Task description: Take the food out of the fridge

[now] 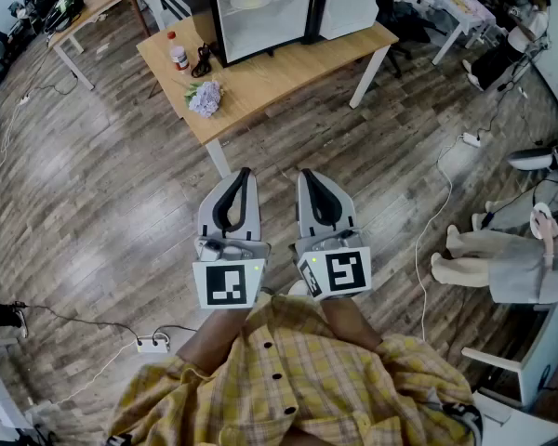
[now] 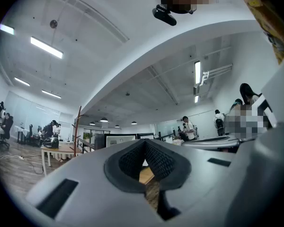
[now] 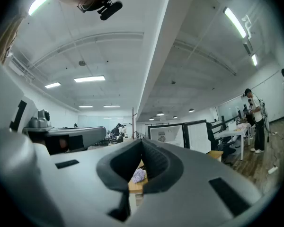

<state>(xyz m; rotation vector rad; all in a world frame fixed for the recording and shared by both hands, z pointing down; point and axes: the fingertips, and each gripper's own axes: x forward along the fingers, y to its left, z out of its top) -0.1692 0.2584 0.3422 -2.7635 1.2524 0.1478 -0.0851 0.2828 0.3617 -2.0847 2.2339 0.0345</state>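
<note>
Wooden surface (image 1: pixel 288 72) stands well ahead of both sets of jaws, across open floor. Fridge (image 1: pixel 260 17) sits on the surface, straight beyond the jaw tips and out of reach from here. Cannot tell whether its front is a shut glass door or an open cavity; a white panel stands just right of it. Left gripper (image 1: pixel 245 173) and right gripper (image 1: pixel 307 173) are held side by side close to the body, pointing toward the fridge. Both pairs of jaws are clenched tip to tip on nothing; each gripper view shows only the surface edge through the gap between the pads. Food (image 1: pixel 251 1), a pale yellowish item on what looks like a plate, is inside the fridge, far ahead of the jaws. Purple flowers (image 1: pixel 205 98) and a red-capped bottle (image 1: pixel 179 57) lie on the surface ahead-left of the left jaws. Judgement: task not begun. Approach, jaw opening, grasp and withdrawal of the food all remain.
</note>
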